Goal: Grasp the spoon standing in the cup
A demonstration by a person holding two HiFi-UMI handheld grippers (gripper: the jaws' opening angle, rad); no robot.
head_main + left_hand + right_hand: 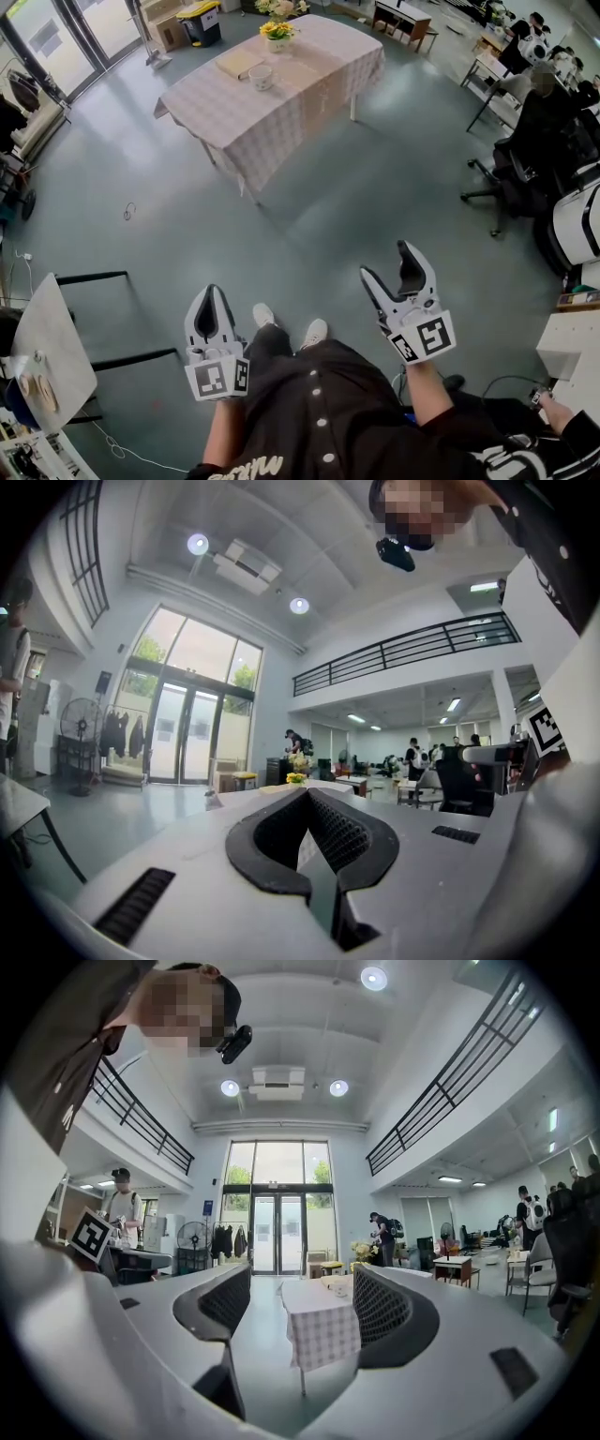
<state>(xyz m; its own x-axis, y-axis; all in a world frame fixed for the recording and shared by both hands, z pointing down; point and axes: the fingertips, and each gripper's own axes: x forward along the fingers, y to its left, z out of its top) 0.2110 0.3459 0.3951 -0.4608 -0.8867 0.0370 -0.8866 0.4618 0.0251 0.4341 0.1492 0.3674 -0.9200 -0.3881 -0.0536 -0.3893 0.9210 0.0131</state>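
Since the cup [262, 77] sits far off on the desk [281, 103] with the checked cloth, we need to walk up close first. The spoon should stand in that cup, but from here it is too small for us to see. A flat tan thing [238, 63] lies just beside the cup, and a pot of yellow flowers [277, 31] stands near it, so we should not bump them. Our right gripper [386, 262] has its fingers [382, 1305] spread wide with nothing between them. It points at the desk, so it looks like the one to use. Our left gripper [213, 298] has its fingers [349, 836] pressed together on nothing. We think it is best to come in slowly, put one finger on each side of the spoon handle above the cup, then squeeze gently so the cup does not tip.
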